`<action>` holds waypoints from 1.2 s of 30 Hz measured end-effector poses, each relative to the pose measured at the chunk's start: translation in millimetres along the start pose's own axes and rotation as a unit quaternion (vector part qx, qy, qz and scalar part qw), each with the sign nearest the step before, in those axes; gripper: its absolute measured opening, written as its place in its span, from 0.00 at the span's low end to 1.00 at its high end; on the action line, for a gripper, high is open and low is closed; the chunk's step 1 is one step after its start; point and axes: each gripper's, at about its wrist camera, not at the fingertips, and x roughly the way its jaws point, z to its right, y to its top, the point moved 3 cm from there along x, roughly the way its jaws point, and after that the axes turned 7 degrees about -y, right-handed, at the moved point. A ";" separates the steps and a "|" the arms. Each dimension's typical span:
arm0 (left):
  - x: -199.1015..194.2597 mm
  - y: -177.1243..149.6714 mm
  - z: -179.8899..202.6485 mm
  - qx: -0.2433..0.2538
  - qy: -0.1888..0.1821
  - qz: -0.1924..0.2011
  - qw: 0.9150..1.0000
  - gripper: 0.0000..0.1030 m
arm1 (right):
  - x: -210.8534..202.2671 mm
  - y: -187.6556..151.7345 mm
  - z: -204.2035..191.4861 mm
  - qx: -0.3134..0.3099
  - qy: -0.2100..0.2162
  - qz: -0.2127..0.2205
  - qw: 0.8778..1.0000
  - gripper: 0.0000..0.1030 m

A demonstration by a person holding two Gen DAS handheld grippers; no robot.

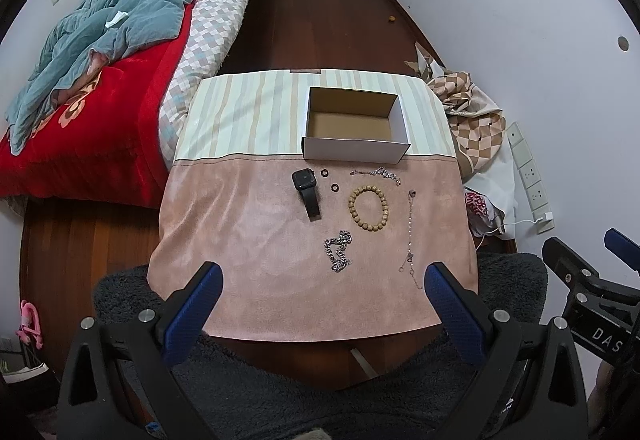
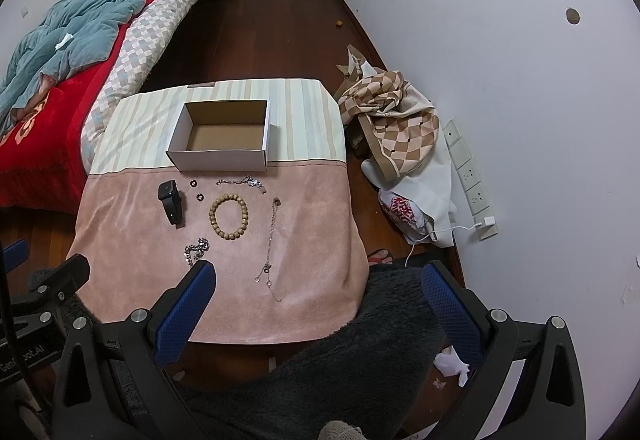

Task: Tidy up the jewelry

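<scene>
While both grippers gape, jewelry (image 1: pixel 367 209) beside box (image 1: pixel 354 144)

Black hand-held gripper (image 1: pixel 324 274) frames — blue textured pads (image 1: pixel 192 314), silver screws.

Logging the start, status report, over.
Left gripper and right gripper: jaws open, empty. Box empty; watch, bead bracelet, chains on cloth. Nothing in the way.
</scene>
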 end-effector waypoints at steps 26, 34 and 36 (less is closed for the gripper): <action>3.7 0.9 1.0 0.004 0.001 -0.001 1.000 1.00 | 1.0 -1.9 0.3 0.002 -0.001 0.001 1.000 1.00; 46.0 21.7 -21.6 0.004 0.050 0.021 0.999 1.00 | 41.0 9.9 -4.3 0.022 0.018 -0.006 1.000 1.00; 69.0 30.2 -28.3 0.010 0.065 0.020 0.998 1.00 | 64.5 17.7 -12.7 0.021 0.028 -0.016 0.999 1.00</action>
